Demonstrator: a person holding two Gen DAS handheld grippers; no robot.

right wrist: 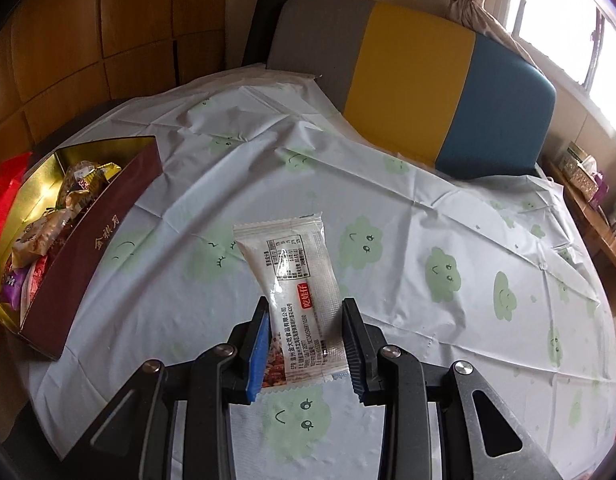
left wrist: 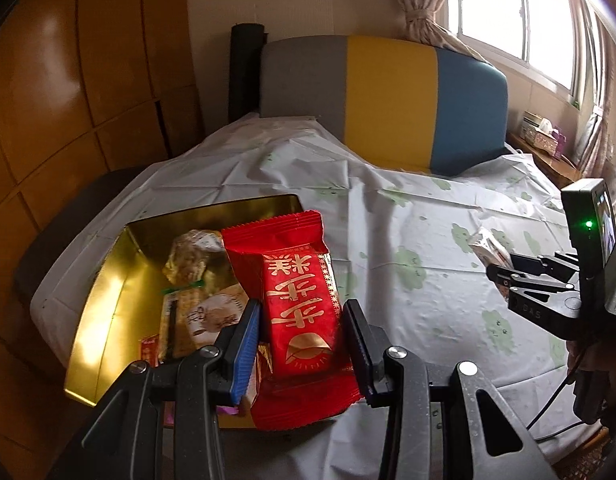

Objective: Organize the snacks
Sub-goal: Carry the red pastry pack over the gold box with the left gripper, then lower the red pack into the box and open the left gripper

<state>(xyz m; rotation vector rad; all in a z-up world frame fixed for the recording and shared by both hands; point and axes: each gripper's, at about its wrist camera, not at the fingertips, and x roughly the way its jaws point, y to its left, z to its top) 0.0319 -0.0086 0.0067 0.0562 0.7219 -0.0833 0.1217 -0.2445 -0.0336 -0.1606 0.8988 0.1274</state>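
My left claw is clenched on the red snack packet, held over the gold-lined box at the worktop's left edge, ready to drop in, I judge; my right claw grips the clear snack packet above mid-worktop, presumably queued for the same box.

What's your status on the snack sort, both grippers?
Left gripper shut on red snack pack, over the gold-lined box. Right gripper shut on white snack packet, above tablecloth. Nothing in the way.
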